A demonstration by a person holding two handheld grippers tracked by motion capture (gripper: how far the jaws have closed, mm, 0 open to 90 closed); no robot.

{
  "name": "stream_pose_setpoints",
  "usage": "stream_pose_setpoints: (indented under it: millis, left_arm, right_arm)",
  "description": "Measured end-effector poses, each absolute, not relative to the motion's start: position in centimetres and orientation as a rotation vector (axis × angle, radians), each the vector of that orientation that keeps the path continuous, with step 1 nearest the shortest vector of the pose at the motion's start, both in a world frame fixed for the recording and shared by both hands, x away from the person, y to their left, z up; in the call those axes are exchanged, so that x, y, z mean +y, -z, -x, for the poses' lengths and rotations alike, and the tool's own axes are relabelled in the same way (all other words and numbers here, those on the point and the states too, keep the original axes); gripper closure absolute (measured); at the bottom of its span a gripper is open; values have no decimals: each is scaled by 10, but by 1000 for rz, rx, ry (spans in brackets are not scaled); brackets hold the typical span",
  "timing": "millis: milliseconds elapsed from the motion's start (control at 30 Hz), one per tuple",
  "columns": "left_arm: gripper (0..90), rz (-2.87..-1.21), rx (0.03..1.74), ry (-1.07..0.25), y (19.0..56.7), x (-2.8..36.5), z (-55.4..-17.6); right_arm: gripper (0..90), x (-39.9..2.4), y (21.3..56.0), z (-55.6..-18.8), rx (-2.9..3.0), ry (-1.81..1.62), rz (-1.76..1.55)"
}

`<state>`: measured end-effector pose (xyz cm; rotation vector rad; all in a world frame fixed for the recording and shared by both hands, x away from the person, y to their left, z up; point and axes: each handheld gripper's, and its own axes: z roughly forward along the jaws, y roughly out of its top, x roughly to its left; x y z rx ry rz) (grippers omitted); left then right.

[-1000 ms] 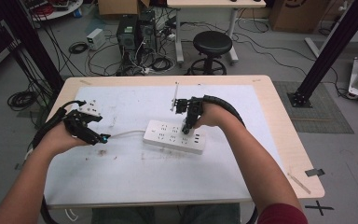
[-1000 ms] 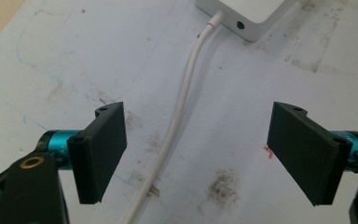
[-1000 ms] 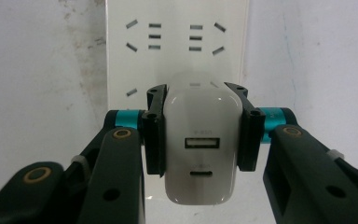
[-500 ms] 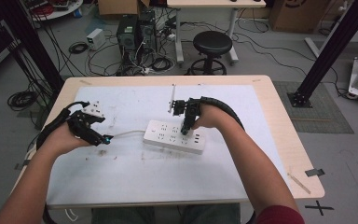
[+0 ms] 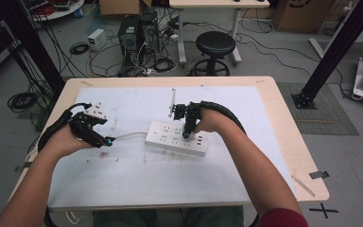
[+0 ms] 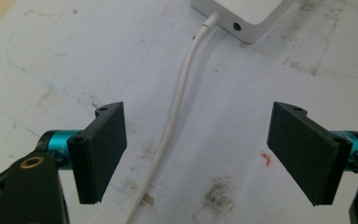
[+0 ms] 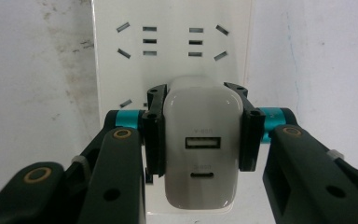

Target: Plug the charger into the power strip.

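Right hand-held gripper [image 7: 199, 140] clamped on white USB charger [image 7: 201, 154], pressed over power strip [image 5: 177, 138] mid-table [image 5: 283, 123]; whether fully seated, cannot tell. Left hand-held gripper [image 6: 196, 149] jaws wide apart, straddling the strip's cable [image 6: 177, 107], gripping nothing. Release likely remains.

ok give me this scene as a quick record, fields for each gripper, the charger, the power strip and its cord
left gripper: open, jaws wide apart, straddling the cord without touching it
right gripper: shut on the charger, one jaw on each side
charger: white block with two ports on its face, held over the power strip
power strip: white, flat on the white sheet, mid-table
cord: white, runs from the strip's end toward the left gripper
plugged in: cannot tell, prongs hidden
table: light wood, covered by a stained white sheet
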<state>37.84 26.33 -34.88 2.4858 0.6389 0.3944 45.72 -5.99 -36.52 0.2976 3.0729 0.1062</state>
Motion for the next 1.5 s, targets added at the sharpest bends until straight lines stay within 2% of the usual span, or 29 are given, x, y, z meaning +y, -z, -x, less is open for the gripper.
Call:
stream_pose_setpoints:
  millis: [700, 733, 800, 1167, 1500]
  left_arm:
    - [198, -2481, 635, -389, 349, 263, -377]
    - [198, -2490, 640, -389, 349, 264, -378]
    - [198, -2489, 642, -387, 351, 264, -380]
    - [199, -2487, 652, -386, 350, 264, -382]
    - [198, -2483, 631, -399, 344, 263, -382]
  right_arm:
    - [626, -64, 368, -460, 3097, -150, -326]
    - [554, -64, 372, -461, 3131, -95, -325]
    - [521, -65, 376, -462, 3139, -91, -330]
    - [410, -77, 360, -465, 3122, -240, -410]
    - [315, -105, 328, -454, 3050, -579, -517]
